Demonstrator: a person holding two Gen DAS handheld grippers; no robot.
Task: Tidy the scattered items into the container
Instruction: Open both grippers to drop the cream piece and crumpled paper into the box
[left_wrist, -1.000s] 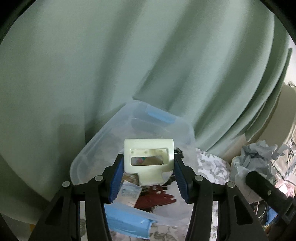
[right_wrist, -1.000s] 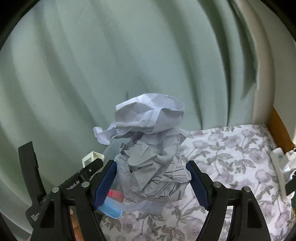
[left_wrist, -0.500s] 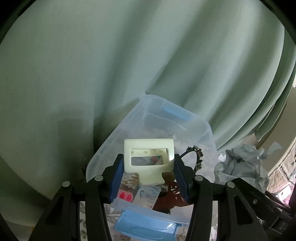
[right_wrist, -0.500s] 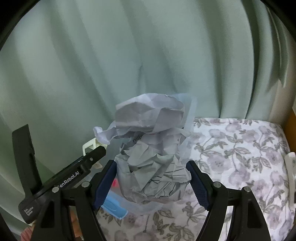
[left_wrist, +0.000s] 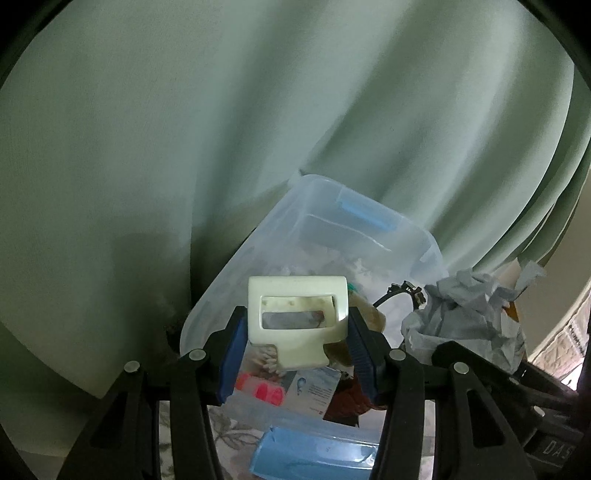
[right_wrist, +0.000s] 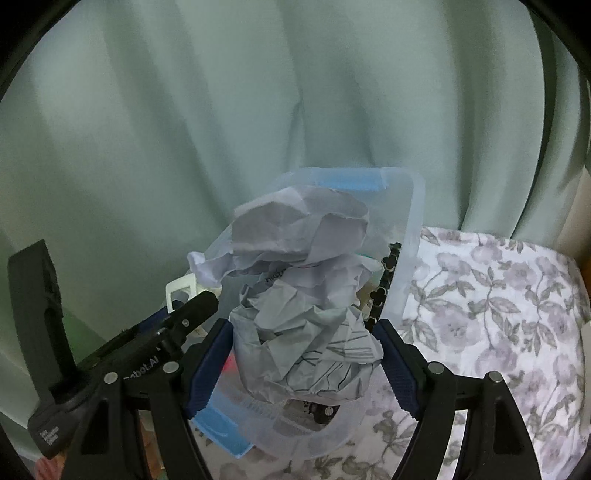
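The box (left_wrist: 413, 236), a see-through tub with blue clips, sits on the flowery cloth (right_wrist: 491, 306) by the green curtain (left_wrist: 184, 110), already holding lots of small things. The left gripper (left_wrist: 298, 341) squeezes a white plastic clip (left_wrist: 295, 317) over the box. The right gripper (right_wrist: 306, 363) pinches a big ball of crumpled paper (right_wrist: 303, 295) above the near end. The two tools are very close and could bump. The light paper might bounce off the pile and land on the cloth.

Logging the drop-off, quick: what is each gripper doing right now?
Left gripper: closed on the cream plastic piece.
Right gripper: holding the crumpled paper.
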